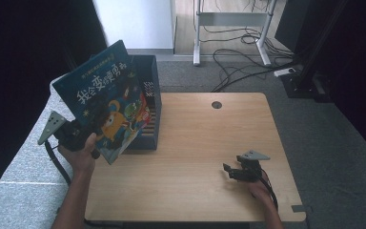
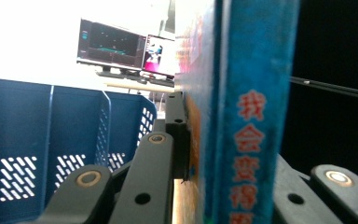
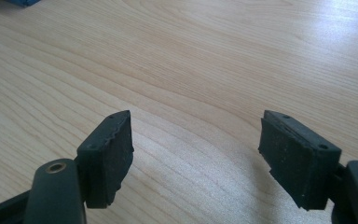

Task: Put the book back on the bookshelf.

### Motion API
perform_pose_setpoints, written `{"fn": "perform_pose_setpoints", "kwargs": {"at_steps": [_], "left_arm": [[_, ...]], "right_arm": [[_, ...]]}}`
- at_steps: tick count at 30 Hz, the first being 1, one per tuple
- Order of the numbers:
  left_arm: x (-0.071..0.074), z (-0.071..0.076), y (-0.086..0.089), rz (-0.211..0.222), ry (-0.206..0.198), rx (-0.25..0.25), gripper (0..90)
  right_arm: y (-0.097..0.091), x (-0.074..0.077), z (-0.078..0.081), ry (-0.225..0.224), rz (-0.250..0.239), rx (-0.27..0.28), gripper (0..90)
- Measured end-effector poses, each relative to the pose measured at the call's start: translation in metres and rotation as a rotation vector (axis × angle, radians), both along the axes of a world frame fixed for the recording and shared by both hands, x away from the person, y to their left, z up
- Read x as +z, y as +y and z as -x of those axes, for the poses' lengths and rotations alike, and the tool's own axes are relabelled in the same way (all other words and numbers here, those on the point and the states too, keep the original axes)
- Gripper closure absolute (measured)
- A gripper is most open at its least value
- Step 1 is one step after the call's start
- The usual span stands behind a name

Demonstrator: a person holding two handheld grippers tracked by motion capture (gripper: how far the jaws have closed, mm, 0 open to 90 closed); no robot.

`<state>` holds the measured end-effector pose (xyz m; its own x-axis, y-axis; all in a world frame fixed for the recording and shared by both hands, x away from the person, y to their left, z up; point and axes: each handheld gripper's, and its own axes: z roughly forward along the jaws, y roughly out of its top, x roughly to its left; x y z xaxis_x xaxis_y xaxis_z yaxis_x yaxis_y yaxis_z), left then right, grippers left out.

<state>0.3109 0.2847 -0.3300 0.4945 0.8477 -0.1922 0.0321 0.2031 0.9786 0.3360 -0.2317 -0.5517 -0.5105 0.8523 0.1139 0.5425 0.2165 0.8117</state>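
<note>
A blue picture book (image 1: 108,102) with yellow characters and a cartoon cover is held up, tilted, over the table's left side. My left gripper (image 1: 83,130) is shut on the book's lower edge. In the left gripper view the book's spine (image 2: 249,107) stands edge-on between the jaws. Behind the book stands a dark blue perforated bin (image 1: 151,107), its wall (image 2: 37,140) also seen past the left jaw. My right gripper (image 1: 232,171) rests low over the wooden table (image 1: 205,143) near its right front, open, with nothing but bare wood between its pads (image 3: 107,156).
The table has a round cable hole (image 1: 216,104) near its far edge. Grey carpet surrounds it, with loose cables (image 1: 240,64) and a white desk frame (image 1: 231,21) beyond. Dark curtains hang at both sides. Monitors (image 2: 121,49) show far off in the left gripper view.
</note>
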Motion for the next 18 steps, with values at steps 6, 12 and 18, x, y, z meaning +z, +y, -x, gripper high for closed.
{"fn": "perform_pose_setpoints", "kwargs": {"at_steps": [6, 12, 18], "left_arm": [[-0.001, -0.006, 0.0, 0.015, 0.005, 0.041, 81.9], [-0.001, -0.012, -0.002, 0.006, 0.008, 0.05, 81.8], [-0.004, -0.019, -0.004, 0.009, 0.022, 0.053, 81.7]], "right_arm": [[-0.001, 0.0, 0.0, 0.002, -0.005, 0.001, 25.0], [-0.001, 0.0, -0.001, 0.004, -0.008, 0.002, 25.0], [-0.002, 0.0, -0.001, 0.01, -0.015, 0.001, 25.0]]}}
